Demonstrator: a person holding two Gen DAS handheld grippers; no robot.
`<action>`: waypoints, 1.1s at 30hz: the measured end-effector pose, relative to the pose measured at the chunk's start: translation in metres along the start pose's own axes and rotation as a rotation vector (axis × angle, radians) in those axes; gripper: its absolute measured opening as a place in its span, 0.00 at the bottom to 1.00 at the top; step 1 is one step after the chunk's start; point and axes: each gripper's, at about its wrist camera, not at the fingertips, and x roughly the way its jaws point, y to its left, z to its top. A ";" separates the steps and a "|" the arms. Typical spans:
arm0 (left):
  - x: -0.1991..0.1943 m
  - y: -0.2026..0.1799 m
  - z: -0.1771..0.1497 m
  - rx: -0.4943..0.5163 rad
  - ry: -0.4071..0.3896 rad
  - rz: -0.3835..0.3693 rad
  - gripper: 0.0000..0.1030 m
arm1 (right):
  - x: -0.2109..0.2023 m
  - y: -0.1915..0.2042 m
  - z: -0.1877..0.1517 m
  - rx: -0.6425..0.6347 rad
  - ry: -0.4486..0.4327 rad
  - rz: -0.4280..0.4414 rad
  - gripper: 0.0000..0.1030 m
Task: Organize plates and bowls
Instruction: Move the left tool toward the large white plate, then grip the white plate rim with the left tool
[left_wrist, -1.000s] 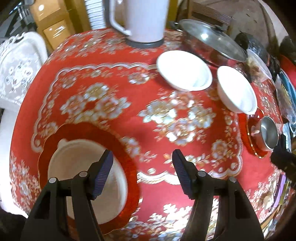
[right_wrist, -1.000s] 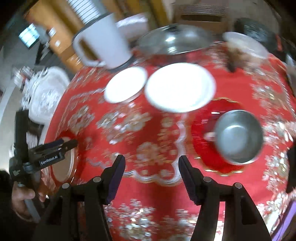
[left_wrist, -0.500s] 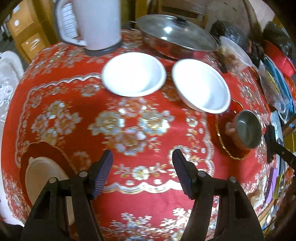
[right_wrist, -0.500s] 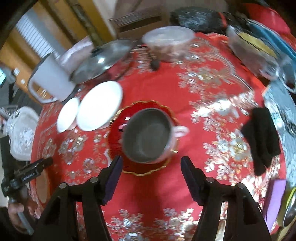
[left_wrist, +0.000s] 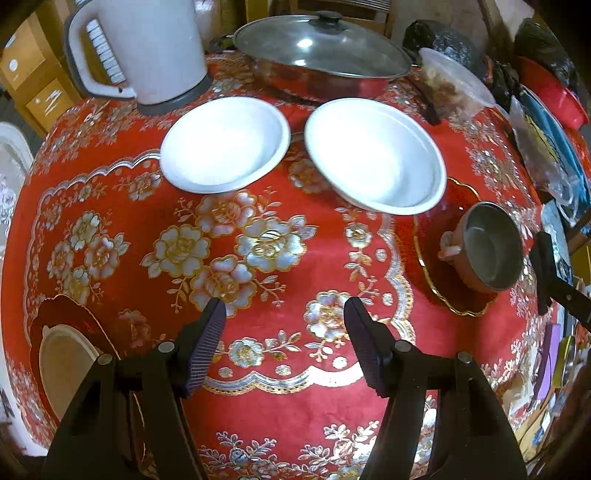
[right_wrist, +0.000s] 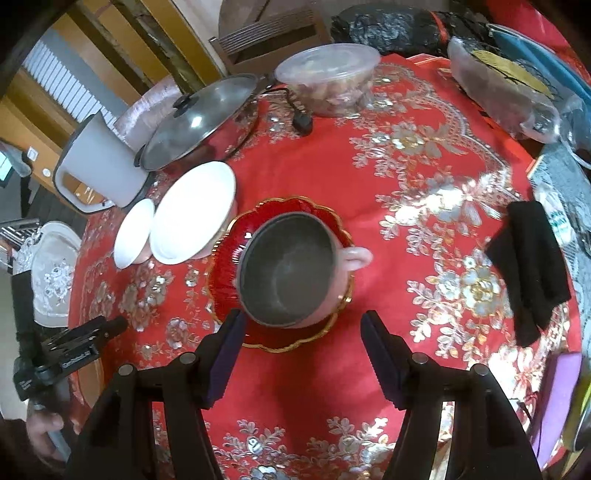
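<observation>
Left claw (left_wrist: 284, 332): spread and empty, over the tabletop (left_wrist: 280, 406) near its front edge; nothing between its fingers
Cream bowl (left_wrist: 64, 369): on a red plate (left_wrist: 48, 314) at the front left edge; looks empty; part is cut off by the picture's edge
Small white bowl (left_wrist: 225, 144): toward the back edge, left of middle; empty
Large white bowl (left_wrist: 375, 155): just beside it to the right; empty; its rim seems to overlap the gold-rimmed red plate (right_wrist: 225, 280)
Grey-lined bowl (right_wrist: 291, 273): sits on that plate, right of middle; empty; one handle shows
Right claw (right_wrist: 301, 350): spread, empty, just short of this bowl
Risk: closing on the smooth rounded wall may let it slip; lifting could drag the plate or knock the large white bowl
</observation>
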 end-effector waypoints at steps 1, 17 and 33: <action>0.001 0.002 0.001 -0.005 0.002 0.003 0.64 | 0.000 0.002 0.001 -0.003 -0.002 0.003 0.65; 0.023 0.063 0.019 -0.166 0.027 0.048 0.64 | 0.030 0.066 0.028 -0.088 0.028 0.111 0.65; 0.031 0.068 0.053 -0.225 0.030 -0.012 0.64 | 0.070 0.117 0.084 -0.166 0.012 0.130 0.65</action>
